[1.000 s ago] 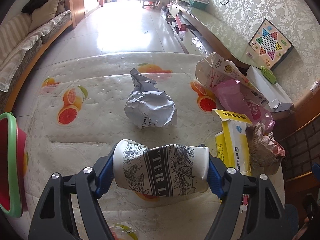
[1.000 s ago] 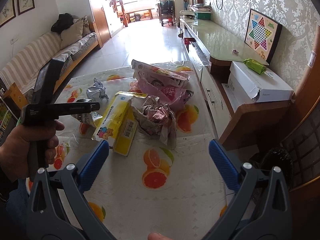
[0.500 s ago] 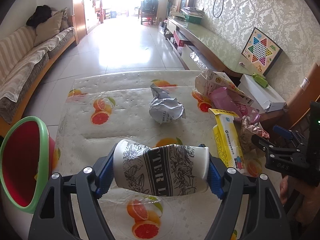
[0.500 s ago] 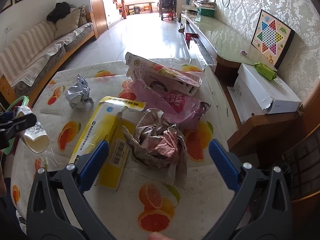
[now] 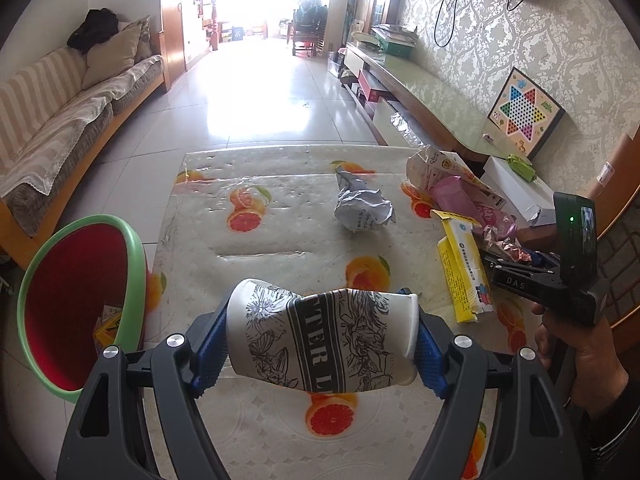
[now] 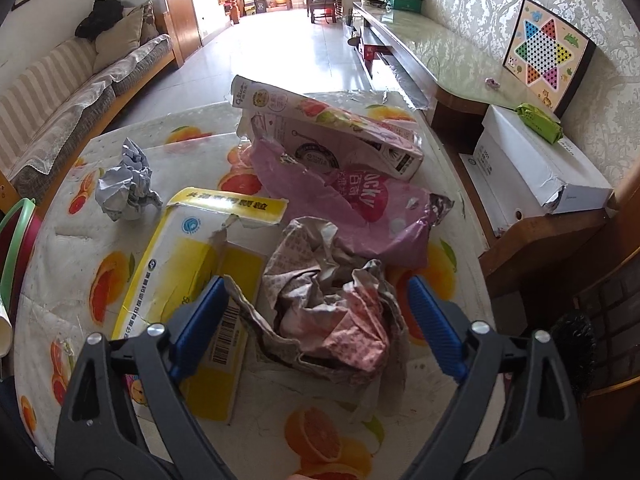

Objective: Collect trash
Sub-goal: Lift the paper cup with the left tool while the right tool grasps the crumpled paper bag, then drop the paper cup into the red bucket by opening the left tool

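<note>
The left tool (image 5: 322, 346) clamped a crushed paper cup (image 5: 320, 344) above the counter (image 5: 280, 240), beside the red bin (image 5: 76, 304), apparently awaiting a leftward drop; the right tool (image 6: 316, 320), spread wide, straddled a crumpled wrapper (image 6: 332, 300).

- Crushed white paper cup (image 5: 320, 340) with black floral print, lying sideways, pinched between blue pads.
- Crumpled grey-white paper ball (image 5: 362, 210) on the table at 12 o'clock.
- Torn yellow-white carton (image 6: 180, 276), flat.
- Pink foil wrapper (image 6: 352, 216) at 1 o'clock.
- Red bin with green rim (image 5: 76, 300) at 9 o'clock.
</note>
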The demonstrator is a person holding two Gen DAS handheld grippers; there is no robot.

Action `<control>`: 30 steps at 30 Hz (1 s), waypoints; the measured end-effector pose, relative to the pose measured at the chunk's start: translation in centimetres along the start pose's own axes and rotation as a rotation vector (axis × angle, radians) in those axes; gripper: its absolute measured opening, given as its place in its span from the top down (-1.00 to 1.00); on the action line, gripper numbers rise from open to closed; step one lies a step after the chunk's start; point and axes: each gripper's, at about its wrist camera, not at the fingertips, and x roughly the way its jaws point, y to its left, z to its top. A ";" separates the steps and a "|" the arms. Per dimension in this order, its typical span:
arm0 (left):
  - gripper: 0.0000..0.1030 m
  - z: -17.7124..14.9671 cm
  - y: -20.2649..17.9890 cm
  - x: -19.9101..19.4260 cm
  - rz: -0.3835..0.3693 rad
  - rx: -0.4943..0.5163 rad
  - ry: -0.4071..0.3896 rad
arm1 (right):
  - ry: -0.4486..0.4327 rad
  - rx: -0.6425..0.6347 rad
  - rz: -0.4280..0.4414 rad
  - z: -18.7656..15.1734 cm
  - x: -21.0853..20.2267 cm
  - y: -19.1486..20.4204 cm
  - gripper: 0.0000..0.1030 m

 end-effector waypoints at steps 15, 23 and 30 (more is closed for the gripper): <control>-0.42 -0.9 4.9 -2.9 0.005 -0.068 -0.068 | -0.061 -0.038 -0.048 -1.5 -7.2 1.8 0.03; -0.42 -1.2 7.8 -4.3 0.009 -0.104 -0.103 | -0.139 -0.115 -0.009 -1.9 -12.9 5.8 0.03; -0.42 -0.6 12.8 -6.3 0.068 -0.144 -0.142 | -0.163 -0.168 0.071 -1.5 -14.7 10.8 0.03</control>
